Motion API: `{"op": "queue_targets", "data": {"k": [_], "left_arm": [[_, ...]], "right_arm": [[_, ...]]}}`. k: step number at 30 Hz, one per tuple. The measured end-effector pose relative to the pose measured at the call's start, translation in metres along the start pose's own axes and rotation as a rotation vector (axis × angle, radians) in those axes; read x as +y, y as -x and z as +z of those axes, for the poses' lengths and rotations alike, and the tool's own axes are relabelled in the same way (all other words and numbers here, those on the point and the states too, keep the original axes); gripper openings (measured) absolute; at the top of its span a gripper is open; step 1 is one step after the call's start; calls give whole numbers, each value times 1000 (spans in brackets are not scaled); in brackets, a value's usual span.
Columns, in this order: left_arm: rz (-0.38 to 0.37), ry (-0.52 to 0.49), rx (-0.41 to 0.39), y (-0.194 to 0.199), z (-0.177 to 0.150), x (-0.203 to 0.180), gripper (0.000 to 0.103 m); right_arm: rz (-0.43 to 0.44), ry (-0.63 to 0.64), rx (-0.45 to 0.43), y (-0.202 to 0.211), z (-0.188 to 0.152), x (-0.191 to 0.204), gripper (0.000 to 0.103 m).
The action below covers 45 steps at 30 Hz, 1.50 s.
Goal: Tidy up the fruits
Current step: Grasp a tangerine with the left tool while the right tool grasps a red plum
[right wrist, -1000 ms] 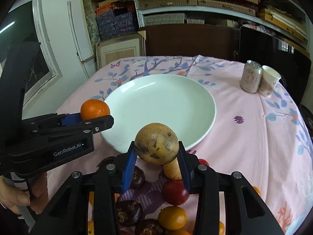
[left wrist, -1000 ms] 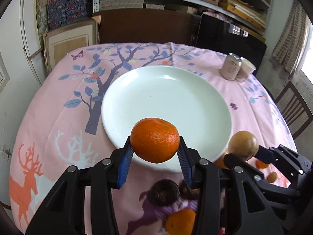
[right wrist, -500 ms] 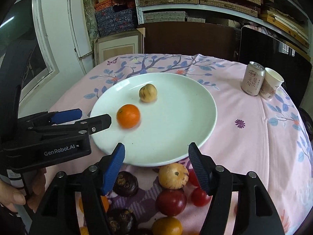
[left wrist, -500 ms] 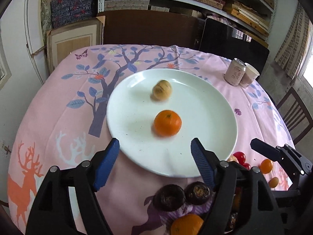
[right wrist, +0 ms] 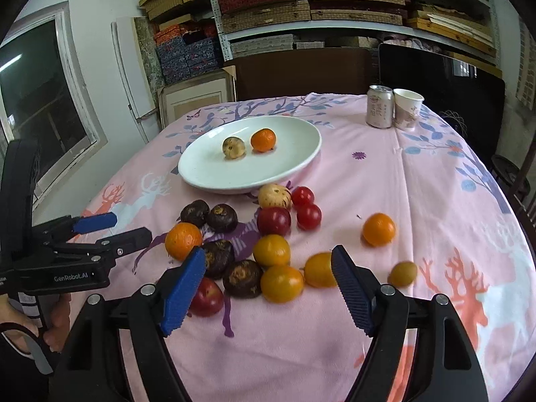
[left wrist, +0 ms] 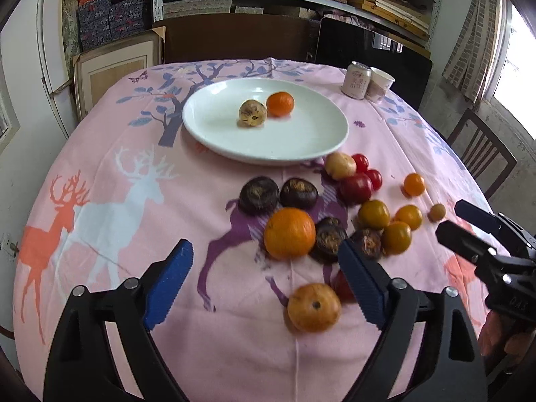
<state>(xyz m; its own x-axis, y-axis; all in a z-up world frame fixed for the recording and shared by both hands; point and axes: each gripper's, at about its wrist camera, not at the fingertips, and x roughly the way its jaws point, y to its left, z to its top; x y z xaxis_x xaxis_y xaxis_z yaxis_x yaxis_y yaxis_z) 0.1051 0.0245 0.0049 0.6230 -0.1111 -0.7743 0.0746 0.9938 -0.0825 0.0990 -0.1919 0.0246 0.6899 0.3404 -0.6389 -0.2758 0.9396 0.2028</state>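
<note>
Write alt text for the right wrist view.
The open right gripper hovers empty over loose fruits scattered on a pink tablecloth. Beyond, a white plate holds an orange mandarin and a speckled tan fruit; the left gripper is at left.

A room of a home, used for dining and for storage; a round table (left wrist: 100,234) carries a pink tablecloth (right wrist: 435,201) with deer and trees; a wooden chair (left wrist: 482,154) stands beside it; metal shelves (right wrist: 335,30) behind hold many woven boxes (right wrist: 268,16); a window (right wrist: 43,100) is at one side.
</note>
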Motion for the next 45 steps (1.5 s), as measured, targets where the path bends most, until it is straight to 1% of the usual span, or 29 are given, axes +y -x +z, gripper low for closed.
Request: {"op": "queue_targets", "data": {"k": [3,5,11,15,16,17,19,20,21,22,23,25,28,30,34,38,43,45], "left_arm": [[-11,-15,31,-2,-20,-6,86],[-15,-29,49,-2,-29,-10,86],[-34,-45,62,2,-42,-16,86],[-42,-75,93,-9,-49,-26,85],[-45,-83,101,-13,-49,-28,79],[-46,-88,111,-17,-49,-29,69],[-61,-84,135,-27,-49,-31,60],[-70,-77,144,-31,-48,-31,57],[-63,-77,133,-32,-48,-31,56],[-62,-82,126,-31,-46,-32,43],[-81,-82,127,-31,-45,-31,42],[-91,-71,118,-27,-44,-28,42],[-59,-79,69,-14,-43,-23,42],[-54,-55,51,-6,-42,-12,42],[-29,-9,41,4,-44,11,42],[-22,27,35,9,-47,29,42],[-20,36,31,13,-50,37,42],[-20,33,30,13,-50,38,42]], "right_arm": [[22,-84,14,9,-19,-16,80],[26,-111,24,13,-29,-22,80],[33,-101,38,19,-44,-20,80],[48,-97,46,19,-49,-17,80],[52,-95,47,19,-49,-16,80],[54,-92,48,20,-51,-14,80],[56,-83,53,19,-51,-12,80],[56,-78,55,19,-52,-10,80],[55,-72,58,19,-52,-9,80],[54,-66,62,18,-52,-8,80],[54,-63,66,18,-53,-6,80],[56,-52,77,15,-52,-3,80],[62,-28,96,9,-52,7,80],[66,-4,112,3,-52,15,80],[54,56,155,-15,-48,40,80],[20,99,200,-36,-43,60,80],[-2,100,234,-59,-37,75,80],[0,99,231,-65,-35,78,76]]}}
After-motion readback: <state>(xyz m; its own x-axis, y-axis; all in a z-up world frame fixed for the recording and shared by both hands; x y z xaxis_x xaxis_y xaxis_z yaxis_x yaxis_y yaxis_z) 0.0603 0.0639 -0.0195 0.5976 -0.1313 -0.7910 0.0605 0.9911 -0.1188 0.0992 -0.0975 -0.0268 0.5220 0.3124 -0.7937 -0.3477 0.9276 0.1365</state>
